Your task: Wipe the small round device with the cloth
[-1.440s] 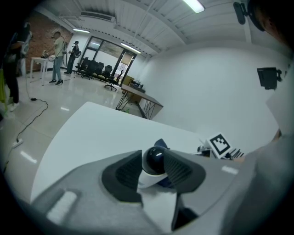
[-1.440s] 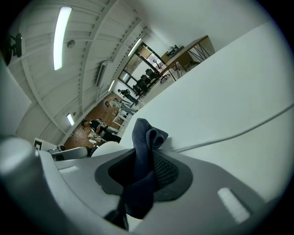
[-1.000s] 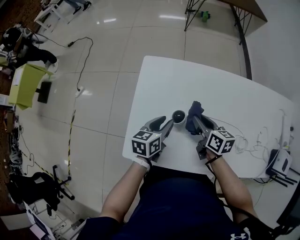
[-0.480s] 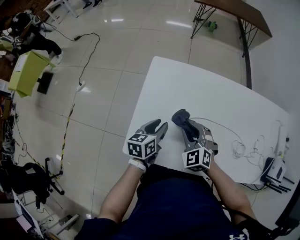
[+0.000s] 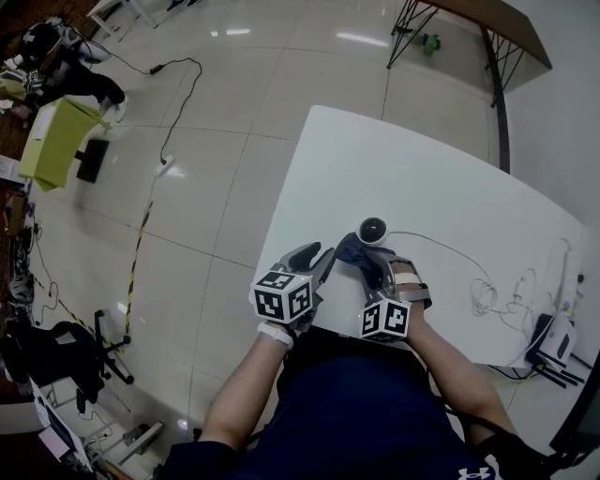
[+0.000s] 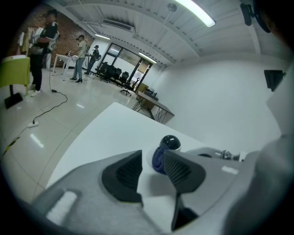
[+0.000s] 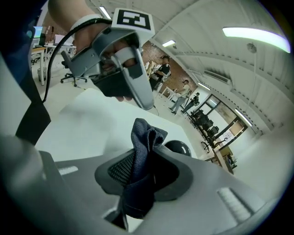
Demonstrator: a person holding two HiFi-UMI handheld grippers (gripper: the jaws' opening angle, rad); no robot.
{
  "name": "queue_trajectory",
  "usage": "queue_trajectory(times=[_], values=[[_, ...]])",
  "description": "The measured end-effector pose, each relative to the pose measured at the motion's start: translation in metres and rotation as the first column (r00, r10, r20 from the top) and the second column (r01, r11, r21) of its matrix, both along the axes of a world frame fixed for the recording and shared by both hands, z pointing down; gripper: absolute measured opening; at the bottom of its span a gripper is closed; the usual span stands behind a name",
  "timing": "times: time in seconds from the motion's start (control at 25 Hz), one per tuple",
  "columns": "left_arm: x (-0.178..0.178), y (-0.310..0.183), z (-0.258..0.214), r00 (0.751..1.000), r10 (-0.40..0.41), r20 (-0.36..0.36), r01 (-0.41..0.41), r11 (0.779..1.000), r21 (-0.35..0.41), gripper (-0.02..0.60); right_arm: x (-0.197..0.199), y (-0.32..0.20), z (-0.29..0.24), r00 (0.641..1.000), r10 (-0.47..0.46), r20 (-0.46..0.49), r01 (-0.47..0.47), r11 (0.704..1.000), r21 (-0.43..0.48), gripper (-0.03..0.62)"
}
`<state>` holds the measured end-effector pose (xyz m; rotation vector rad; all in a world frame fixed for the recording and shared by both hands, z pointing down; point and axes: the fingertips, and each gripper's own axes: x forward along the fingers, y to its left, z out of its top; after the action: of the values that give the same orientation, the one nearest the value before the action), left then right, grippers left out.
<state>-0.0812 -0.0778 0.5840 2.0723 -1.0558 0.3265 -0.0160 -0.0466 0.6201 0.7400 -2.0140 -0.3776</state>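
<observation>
The white worktop (image 5: 422,178) stands on a glossy tiled floor (image 5: 234,112), with a thin white cable (image 5: 483,295) lying in loose loops near its right end and a white box with black antennas (image 5: 555,339) by that end. Left on the floor are a yellow-green box (image 5: 56,141), a black cable (image 5: 195,66) running to a white power strip (image 5: 165,169), and a black office chair (image 5: 52,361); a wooden table (image 5: 502,23) stands beyond the worktop.

Counting on view: one white table (image 5: 422,178), one small round device (image 5: 373,230), one dark cloth (image 5: 354,251), two grippers, being left gripper (image 5: 319,251) and right gripper (image 5: 373,267), one brown table (image 5: 506,19), one yellow-green box (image 5: 56,141).
</observation>
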Motion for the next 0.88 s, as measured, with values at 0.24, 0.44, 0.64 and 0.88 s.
queue_trajectory(times=[0.24,0.44,0.64,0.88], values=[[0.003,-0.002,0.004,1.0,0.0,-0.007,0.0,1.0,-0.009,0.145,0.002,0.007,0.032,0.985,-0.111,-0.134,0.103,0.993,-0.065,0.106],[-0.002,-0.009,0.001,1.0,-0.005,-0.016,0.005,1.0,-0.006,0.14,-0.005,0.007,-0.013,0.995,-0.1,0.024,0.101,0.994,-0.035,0.106],[0.002,-0.021,-0.011,1.0,0.0,-0.023,0.0,1.0,0.026,0.137,0.011,-0.012,-0.1,0.951,0.011,0.311,-0.029,0.998,0.054,0.106],[0.011,-0.021,-0.014,0.999,0.025,-0.025,-0.024,0.999,0.034,0.137,0.046,-0.046,-0.117,0.942,0.1,0.319,-0.141,0.984,0.106,0.106]])
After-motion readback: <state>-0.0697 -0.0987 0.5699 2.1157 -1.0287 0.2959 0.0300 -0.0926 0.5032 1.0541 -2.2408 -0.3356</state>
